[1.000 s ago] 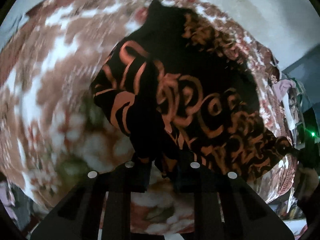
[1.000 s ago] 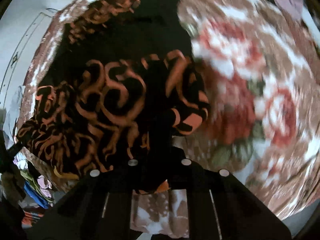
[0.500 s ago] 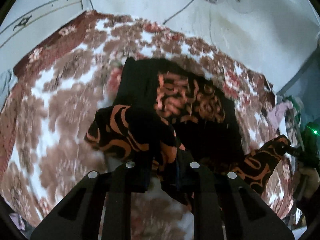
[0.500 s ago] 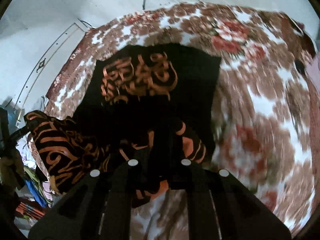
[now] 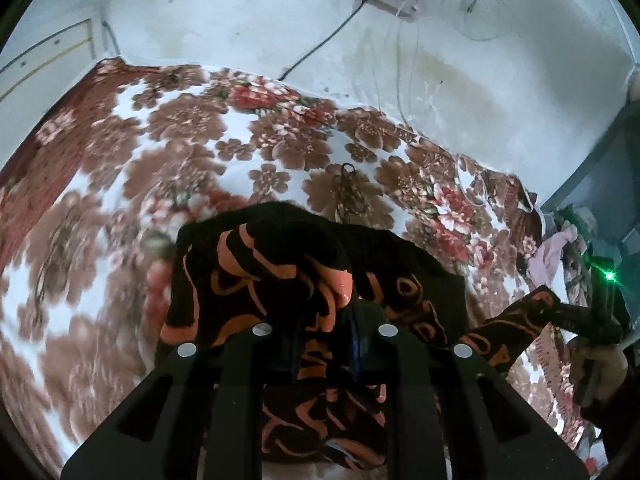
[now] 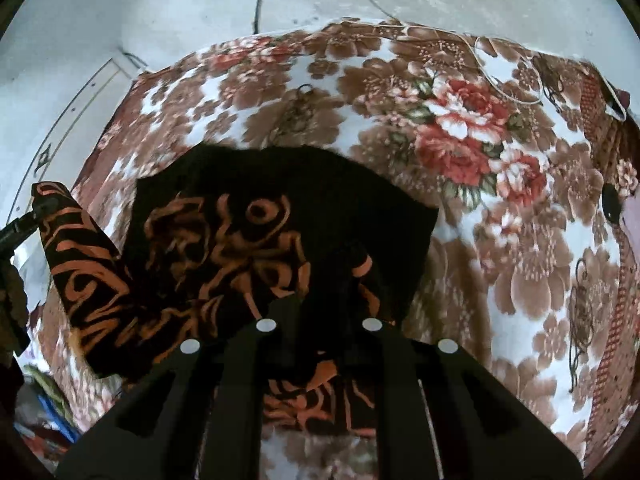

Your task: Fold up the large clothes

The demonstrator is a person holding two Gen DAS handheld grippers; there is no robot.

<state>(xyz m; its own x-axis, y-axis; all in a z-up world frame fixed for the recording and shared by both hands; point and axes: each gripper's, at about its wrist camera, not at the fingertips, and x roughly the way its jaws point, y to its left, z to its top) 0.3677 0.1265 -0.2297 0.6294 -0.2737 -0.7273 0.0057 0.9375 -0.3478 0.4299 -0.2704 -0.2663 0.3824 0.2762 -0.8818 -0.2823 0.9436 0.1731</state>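
garment: black w/ orange swirls (image 5: 256, 280), lifted off the blanket (image 5: 192, 120), near edge hanging between both grippers.
left gripper (image 5: 320, 344): clamped on one garment corner.
right gripper (image 6: 318, 328): clamped on the other corner.
room: bare blanket beyond garment's far edge up to the wall (image 5: 240, 20); blanket also bare to garment's right in right view.
axis: long side runs gripper to gripper, body drooping away toward wall.

Both views are dim with a cool bluish cast, light falling softly from above onto the wall (image 5: 248, 20). Fisheye bending curves the edges into black corners. The blanket (image 5: 80, 240) smears with motion blur at the left; the garment (image 6: 280, 216) reads nearly black, detail lost.
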